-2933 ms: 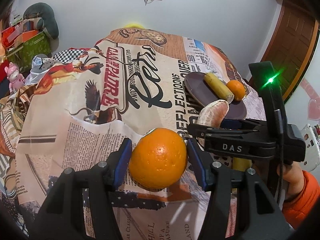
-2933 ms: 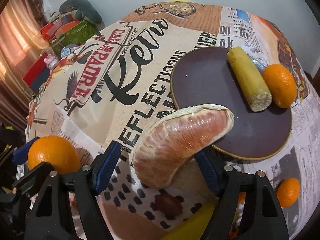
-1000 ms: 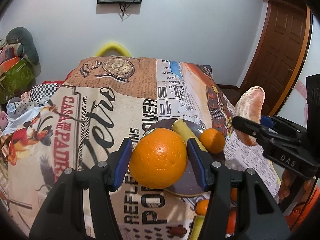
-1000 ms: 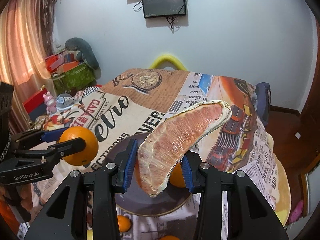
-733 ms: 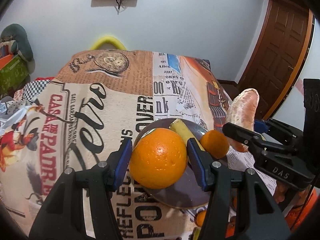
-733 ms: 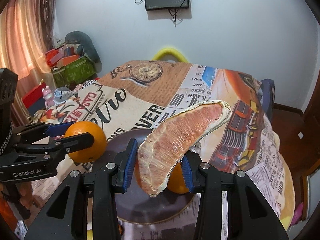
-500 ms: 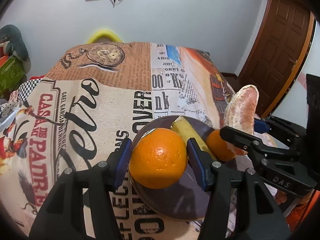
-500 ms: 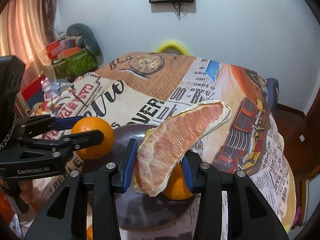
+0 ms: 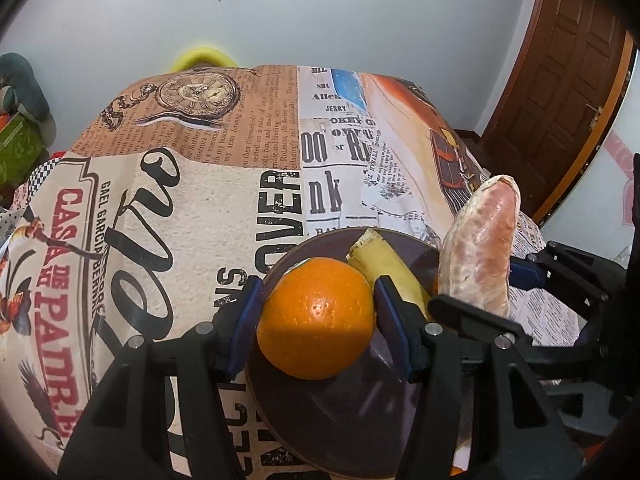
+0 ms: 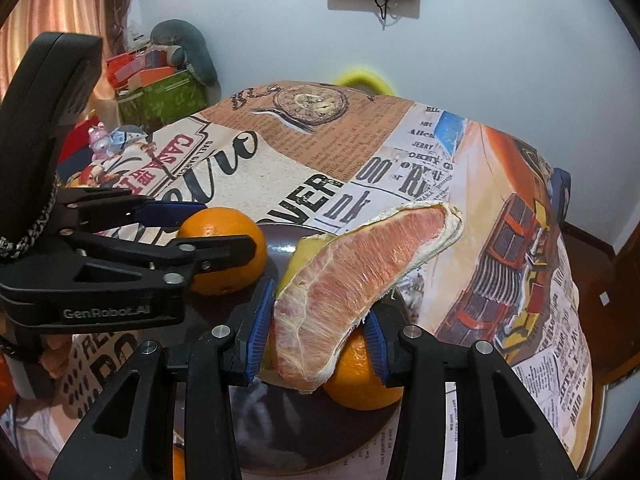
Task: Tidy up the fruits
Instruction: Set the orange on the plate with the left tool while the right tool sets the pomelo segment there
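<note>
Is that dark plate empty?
No. The dark plate already carries a banana piece and a small orange.

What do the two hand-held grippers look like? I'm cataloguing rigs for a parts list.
Both are matte black plastic with silver screws and blue ribbed pads. The left hand-held gripper carries white "GenRobot.AI" lettering and a braided black-and-white cord; the right hand-held gripper shows no legible marking.

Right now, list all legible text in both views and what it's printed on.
"GenRobot.AI": on the left gripper body, holding the orange.
"CASA DE PADRE": red letters on the tablecloth.
"GAEL GARCIA BERNAL": beside that.
"OVER": bold black on the tablecloth.
"JERRY", "Allen": newspaper patch near the far edge.
Fine newsprint: too small to read.
No text legible on the right gripper, pomelo segment or plate.
</note>
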Demonstrator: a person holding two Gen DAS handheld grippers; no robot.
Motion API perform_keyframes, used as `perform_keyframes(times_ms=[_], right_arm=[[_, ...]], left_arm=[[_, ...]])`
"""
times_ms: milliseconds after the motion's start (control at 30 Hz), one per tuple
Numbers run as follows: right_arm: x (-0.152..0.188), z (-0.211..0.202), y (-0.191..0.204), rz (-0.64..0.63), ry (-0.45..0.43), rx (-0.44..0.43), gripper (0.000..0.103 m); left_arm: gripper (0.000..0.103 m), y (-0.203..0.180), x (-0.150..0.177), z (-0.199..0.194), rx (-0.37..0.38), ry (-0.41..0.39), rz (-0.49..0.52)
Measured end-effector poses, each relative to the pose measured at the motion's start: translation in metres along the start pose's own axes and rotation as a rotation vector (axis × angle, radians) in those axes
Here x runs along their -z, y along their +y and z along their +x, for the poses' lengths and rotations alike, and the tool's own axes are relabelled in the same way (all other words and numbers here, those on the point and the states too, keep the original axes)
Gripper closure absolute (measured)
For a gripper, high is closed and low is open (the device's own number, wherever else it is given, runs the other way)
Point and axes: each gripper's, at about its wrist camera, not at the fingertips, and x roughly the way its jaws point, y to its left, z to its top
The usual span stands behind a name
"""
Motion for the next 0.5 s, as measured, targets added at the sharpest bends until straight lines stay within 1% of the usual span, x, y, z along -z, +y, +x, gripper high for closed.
perform_keyframes(times_ms=[67,133,167,200,267,300,333,433,500], right_arm=[[0.0,0.001,0.001,-0.003,-0.001,0.006,0.063],[0.0,0.001,0.001,-0.009,0.001,0.006,0.063],[0.0,0.001,0.001,-0.008,0.003,0.002,0.062],[0.0,0.0,0.0,-0.003,0.003,-0.004,0.06],[0.0,-0.002,0.0,0.007,0.0,-0.004,0.047],[0.0,-0.003,-0.001,0.01,-0.005,0.016,0.043],[0.001,-0.005,-0.001,0.01,-0.015,0.026,0.041],[0.002,-0.007,-0.003,0.023,-0.011,-0.001,0.041],[0.003,-0.008,-0.002,0.02,-0.012,0.002,0.041]], left_arm=[[0.046,0.0,-0.001,0.001,0.002,0.004,-0.005],[0.046,0.002,-0.002,-0.003,0.022,-0.009,-0.025],[0.045,0.003,-0.003,-0.004,0.027,-0.01,-0.036],[0.041,0.004,-0.004,-0.005,0.036,-0.006,-0.045],[0.04,0.003,-0.004,-0.006,0.038,-0.003,-0.044],[0.04,0.003,-0.003,-0.007,0.033,-0.004,-0.036],[0.04,0.003,-0.003,-0.007,0.036,-0.004,-0.033],[0.04,0.002,-0.001,-0.01,0.03,-0.008,-0.026],[0.04,0.0,0.0,-0.013,0.018,-0.014,-0.017]])
